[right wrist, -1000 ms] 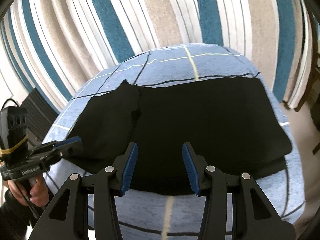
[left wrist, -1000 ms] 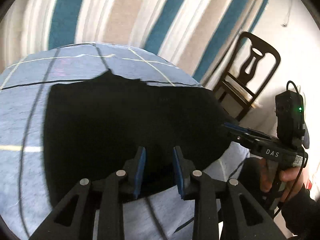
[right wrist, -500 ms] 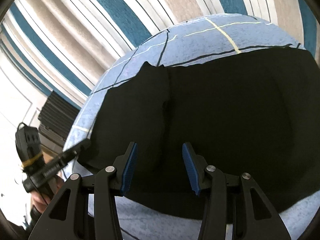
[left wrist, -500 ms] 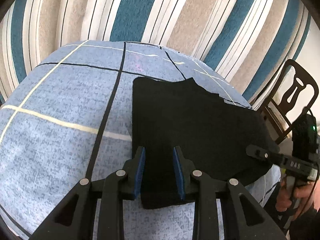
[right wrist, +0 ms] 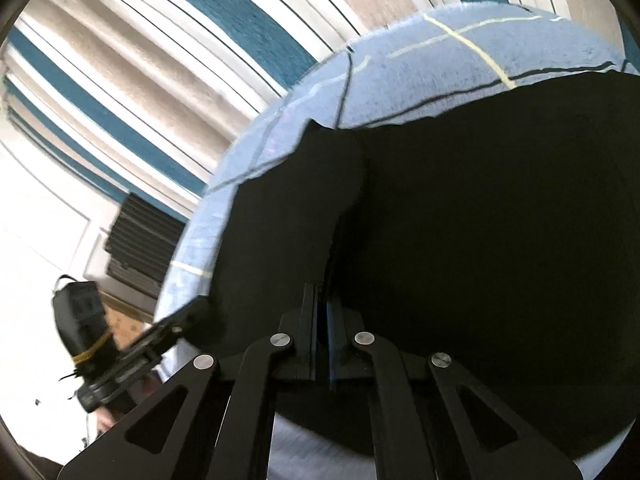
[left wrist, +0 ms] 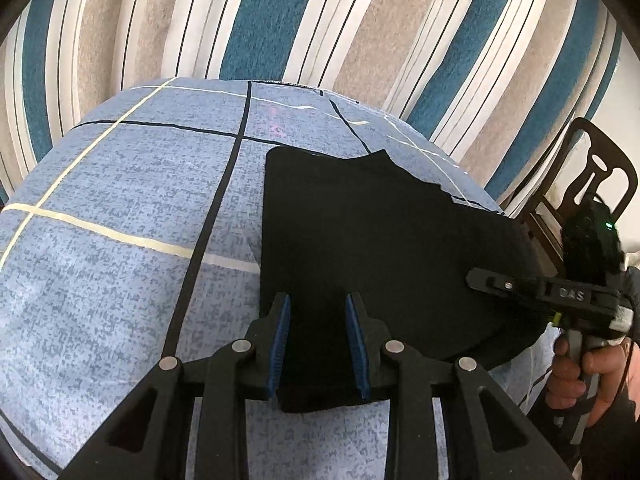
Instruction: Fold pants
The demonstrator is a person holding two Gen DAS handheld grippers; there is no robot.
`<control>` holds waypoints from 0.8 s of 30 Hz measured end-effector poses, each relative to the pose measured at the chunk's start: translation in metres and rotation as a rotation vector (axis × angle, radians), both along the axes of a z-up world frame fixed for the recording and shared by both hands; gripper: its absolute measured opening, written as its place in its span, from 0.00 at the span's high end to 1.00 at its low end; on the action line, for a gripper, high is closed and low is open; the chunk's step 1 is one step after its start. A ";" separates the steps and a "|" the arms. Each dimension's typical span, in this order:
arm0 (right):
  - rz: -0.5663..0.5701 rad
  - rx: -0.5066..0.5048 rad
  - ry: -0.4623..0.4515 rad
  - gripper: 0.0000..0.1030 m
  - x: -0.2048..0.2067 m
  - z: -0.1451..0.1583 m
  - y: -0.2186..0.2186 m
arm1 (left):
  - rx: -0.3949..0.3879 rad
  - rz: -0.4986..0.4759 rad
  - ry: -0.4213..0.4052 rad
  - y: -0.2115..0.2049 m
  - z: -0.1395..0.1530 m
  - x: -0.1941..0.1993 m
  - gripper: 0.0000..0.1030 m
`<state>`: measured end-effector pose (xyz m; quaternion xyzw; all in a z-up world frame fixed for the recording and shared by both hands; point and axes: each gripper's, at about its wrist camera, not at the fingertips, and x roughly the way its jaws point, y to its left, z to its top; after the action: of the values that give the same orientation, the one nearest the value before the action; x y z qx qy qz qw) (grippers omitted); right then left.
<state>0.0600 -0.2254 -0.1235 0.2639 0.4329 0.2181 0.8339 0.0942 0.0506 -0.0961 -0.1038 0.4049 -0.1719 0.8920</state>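
Note:
The black pants [left wrist: 380, 240] lie flat on a blue checked cloth [left wrist: 120, 220] over the table. My left gripper [left wrist: 316, 308] is open, its blue pads either side of the pants' near left corner. My right gripper [right wrist: 323, 300] is shut low on the pants [right wrist: 480, 220], at their near edge by a lengthwise crease; whether cloth is pinched between the pads is hidden. The right gripper also shows in the left wrist view [left wrist: 476, 278], at the pants' right edge. The left gripper shows in the right wrist view [right wrist: 200, 308], at the pants' left edge.
A striped teal, beige and white curtain [left wrist: 320, 20] hangs behind the table. A dark wooden chair [left wrist: 592, 184] stands at the right. A dark ribbed panel [right wrist: 140, 248] stands by the white wall at the left.
My right gripper has closed and dropped onto the pants' near edge. My left gripper has swung from the middle of the pants to their left corner and stays open.

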 end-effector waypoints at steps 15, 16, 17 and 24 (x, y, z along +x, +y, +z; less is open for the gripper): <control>-0.073 -0.182 -0.098 0.96 -0.010 0.026 0.004 | 0.025 -0.013 -0.028 0.000 0.018 -0.003 0.70; -0.053 -0.169 -0.116 0.96 -0.012 0.028 0.006 | 0.020 -0.018 -0.031 -0.001 0.019 -0.002 0.70; -0.020 -0.160 -0.128 0.96 -0.013 0.028 0.012 | 0.017 -0.025 -0.033 -0.003 0.020 -0.002 0.70; -0.003 -0.199 -0.042 0.90 -0.002 -0.003 0.012 | 0.058 -0.087 0.010 -0.033 0.000 -0.002 0.70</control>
<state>0.0581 -0.2136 -0.1269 0.1759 0.4344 0.1782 0.8652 0.0921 0.0180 -0.0958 -0.0612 0.4185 -0.1982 0.8842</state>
